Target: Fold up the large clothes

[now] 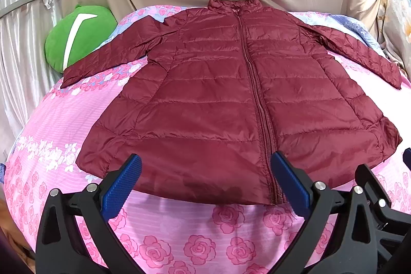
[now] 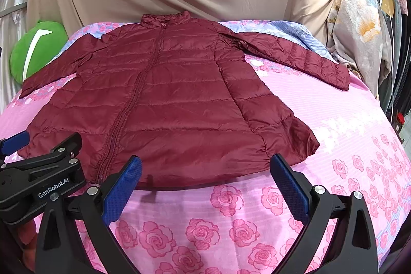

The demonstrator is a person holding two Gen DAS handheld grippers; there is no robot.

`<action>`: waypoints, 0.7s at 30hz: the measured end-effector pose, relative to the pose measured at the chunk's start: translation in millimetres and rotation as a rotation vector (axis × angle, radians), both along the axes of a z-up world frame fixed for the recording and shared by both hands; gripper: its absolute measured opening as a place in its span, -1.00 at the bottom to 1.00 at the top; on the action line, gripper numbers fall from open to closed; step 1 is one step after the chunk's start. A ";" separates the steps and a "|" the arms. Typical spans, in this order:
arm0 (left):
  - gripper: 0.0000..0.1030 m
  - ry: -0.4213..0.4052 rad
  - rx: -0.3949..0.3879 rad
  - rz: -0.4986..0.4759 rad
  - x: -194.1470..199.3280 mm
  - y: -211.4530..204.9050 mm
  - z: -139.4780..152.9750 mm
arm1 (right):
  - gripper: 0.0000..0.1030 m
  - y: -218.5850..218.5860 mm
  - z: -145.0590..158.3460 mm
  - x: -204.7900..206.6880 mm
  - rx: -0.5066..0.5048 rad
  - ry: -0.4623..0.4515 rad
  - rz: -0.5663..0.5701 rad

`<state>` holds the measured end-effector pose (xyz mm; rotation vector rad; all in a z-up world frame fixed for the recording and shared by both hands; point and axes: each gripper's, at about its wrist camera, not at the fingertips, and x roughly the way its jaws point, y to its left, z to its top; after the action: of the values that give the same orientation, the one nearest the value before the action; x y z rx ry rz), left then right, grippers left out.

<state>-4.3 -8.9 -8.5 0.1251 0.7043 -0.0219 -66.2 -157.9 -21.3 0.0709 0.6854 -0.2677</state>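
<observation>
Jacket (image 1: 231, 99) lies flat on bed (image 1: 179, 230), collar away, hem nearest. Left hand-held gripper (image 1: 205, 181) and right hand-held gripper (image 2: 205, 181) both gape empty, just short of hem.

The only words I can read are "GenRobot.AI", printed in white on the black body of the left gripper (image 2: 15, 143), seen at the lower left of the right wrist view. The white mark on the green cushion (image 1: 79, 36) is a shape, not lettering.
</observation>
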 end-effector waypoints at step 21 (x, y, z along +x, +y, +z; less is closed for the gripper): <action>0.90 -0.004 0.018 0.004 1.3 -3.9 1.6 | 0.90 -5.7 0.3 0.7 0.002 0.001 -0.005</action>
<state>-3.1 -12.8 -6.9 0.1405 0.7008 -0.0112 -65.5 -163.5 -21.0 0.0743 0.6864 -0.2720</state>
